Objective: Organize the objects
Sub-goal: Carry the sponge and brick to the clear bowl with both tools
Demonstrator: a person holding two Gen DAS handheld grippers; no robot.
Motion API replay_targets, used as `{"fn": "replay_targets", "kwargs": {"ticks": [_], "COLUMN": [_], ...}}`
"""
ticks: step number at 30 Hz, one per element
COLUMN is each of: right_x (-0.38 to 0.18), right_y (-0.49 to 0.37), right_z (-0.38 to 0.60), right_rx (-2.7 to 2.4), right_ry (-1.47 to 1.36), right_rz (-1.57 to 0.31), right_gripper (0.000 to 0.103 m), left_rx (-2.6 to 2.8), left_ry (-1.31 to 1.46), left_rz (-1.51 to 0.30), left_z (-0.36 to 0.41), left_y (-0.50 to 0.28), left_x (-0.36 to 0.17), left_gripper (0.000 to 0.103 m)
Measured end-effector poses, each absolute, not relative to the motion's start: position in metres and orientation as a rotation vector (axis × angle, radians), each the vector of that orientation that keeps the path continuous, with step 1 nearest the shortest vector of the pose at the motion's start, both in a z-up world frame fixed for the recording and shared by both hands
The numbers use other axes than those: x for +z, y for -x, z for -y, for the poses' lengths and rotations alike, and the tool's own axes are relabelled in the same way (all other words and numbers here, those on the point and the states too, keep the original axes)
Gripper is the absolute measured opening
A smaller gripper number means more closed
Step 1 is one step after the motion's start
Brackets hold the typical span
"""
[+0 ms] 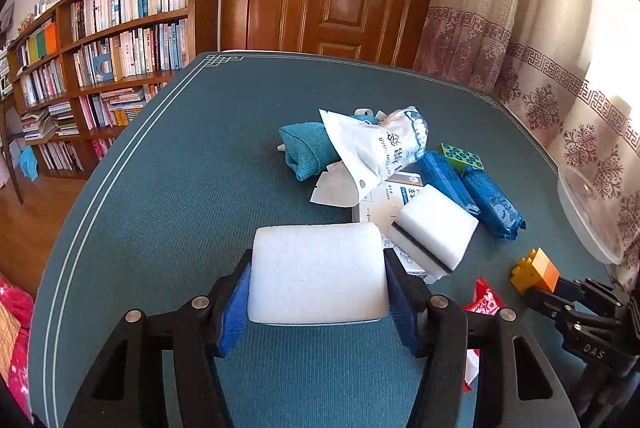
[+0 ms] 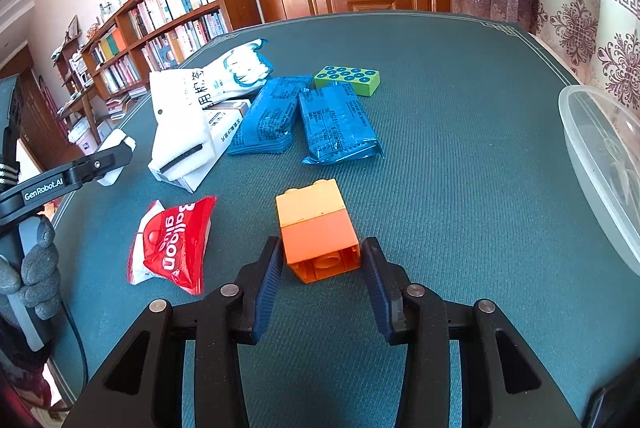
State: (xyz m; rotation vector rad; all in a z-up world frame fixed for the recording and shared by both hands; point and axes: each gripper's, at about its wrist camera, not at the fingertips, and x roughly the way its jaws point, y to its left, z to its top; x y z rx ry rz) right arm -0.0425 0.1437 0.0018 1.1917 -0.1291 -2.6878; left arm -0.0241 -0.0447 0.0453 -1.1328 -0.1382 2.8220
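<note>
L tongs (image 1: 318, 278) round sponge (image 1: 318, 272)

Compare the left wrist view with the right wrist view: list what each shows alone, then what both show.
Only the left wrist view: the teal cloth, and the left gripper clamped on a white sponge.
Only the right wrist view: the red balloon packet's printed face, the right gripper open around the orange block.
Both: blue packets, green block, clear container.
</note>
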Motion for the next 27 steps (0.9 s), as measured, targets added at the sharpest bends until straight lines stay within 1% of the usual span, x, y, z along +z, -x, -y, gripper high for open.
{"fn": "replay_targets", "kwargs": {"ticks": [2, 5, 7, 8, 10, 15, 17, 22, 27], "right_x": [0.002, 0.002, 0.003, 0.003, 0.004, 0.014, 0.022, 0.035, 0.034], "right_y": [0.043, 0.044, 0.045, 0.046, 0.046, 0.04, 0.036, 0.027, 0.02], "right_z": [-0.143, -0.143, -0.144, -0.145, -0.148, -0.163, -0.173, -0.209, -0.236], "right_rx": [-2.686, -2.684, -2.687, -2.692, -2.691, -2.718, -2.748, -2.821, -2.831], "right_ry": [-1.191, -1.192, -1.193, -1.196, -1.197, -1.168, -1.149, -1.13, -1.147], "right_rz": [0.133, 0.138, 0.151, 0.157, 0.182, 0.215, 0.216, 0.259, 0.342], "right_gripper": [0.047, 0.047, 0.045, 0.04, 0.037, 0.035, 0.033, 0.033, 0.033], "left_rx": [2.822, 2.82, 2.813, 2.81, 2.8, 2.768, 2.75, 2.701, 2.669], "left_ry": [1.121, 1.102, 1.093, 1.089, 1.079, 1.059, 1.048, 1.024, 1.011], "left_rz": [0.123, 0.102, 0.093, 0.088, 0.077, 0.056, 0.044, 0.007, -0.016], "left_z": [0.04, 0.03, 0.026, 0.023, 0.018, -0.003, -0.012, -0.042, -0.063], "left_y": [0.021, 0.017, 0.015, 0.015, 0.013, 0.011, 0.01, 0.011, 0.013], "left_x": [0.049, 0.053, 0.056, 0.057, 0.059, 0.063, 0.065, 0.068, 0.071], "left_gripper": [0.063, 0.063, 0.063, 0.063, 0.063, 0.063, 0.063, 0.063, 0.063]}}
